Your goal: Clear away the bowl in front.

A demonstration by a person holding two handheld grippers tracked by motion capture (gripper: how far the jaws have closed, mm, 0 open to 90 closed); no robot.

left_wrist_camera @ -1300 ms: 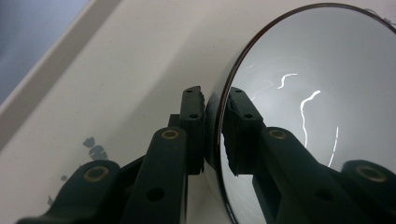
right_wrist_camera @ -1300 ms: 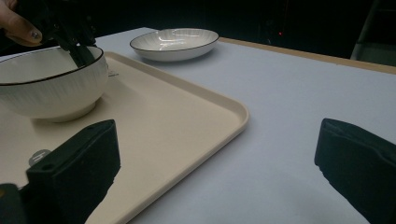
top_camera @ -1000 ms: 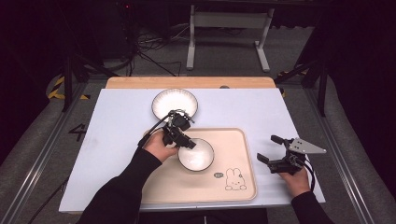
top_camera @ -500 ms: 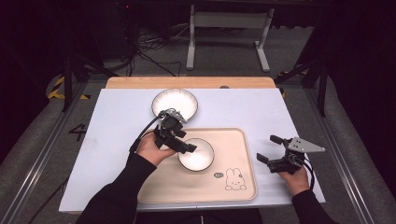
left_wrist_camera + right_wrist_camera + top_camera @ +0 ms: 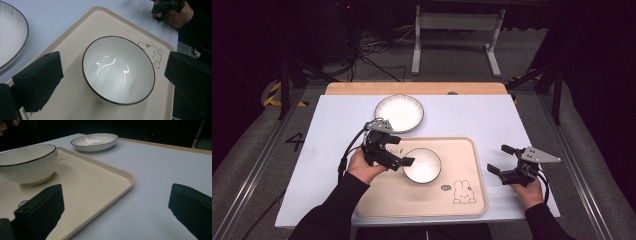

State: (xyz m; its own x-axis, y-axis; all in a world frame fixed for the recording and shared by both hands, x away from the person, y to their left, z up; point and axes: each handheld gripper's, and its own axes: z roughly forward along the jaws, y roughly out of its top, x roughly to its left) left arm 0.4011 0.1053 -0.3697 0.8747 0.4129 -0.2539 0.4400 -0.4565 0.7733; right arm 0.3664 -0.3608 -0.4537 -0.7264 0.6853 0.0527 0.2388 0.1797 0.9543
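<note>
left hand-held gripper (image 5: pixel 404 151) sits over the tray's (image 5: pixel 472 200) left edge, jaws wide, just been opening, nothing between the pads. bowl (image 5: pixel 422 165) lies just beyond its tips toward the tray's middle, standing free and upright; in the left gripper view the bowl (image 5: pixel 118 70) sits centred between the jaws, below them. round, so no long axis to line up on. white glazed bowl, thin dark rim, empty. right hand-held gripper (image 5: pixel 501 160) is also wide and empty, near the tabletop's (image 5: pixel 337 125) right edge, well apart from the bowl. left hand is nearer.
</note>
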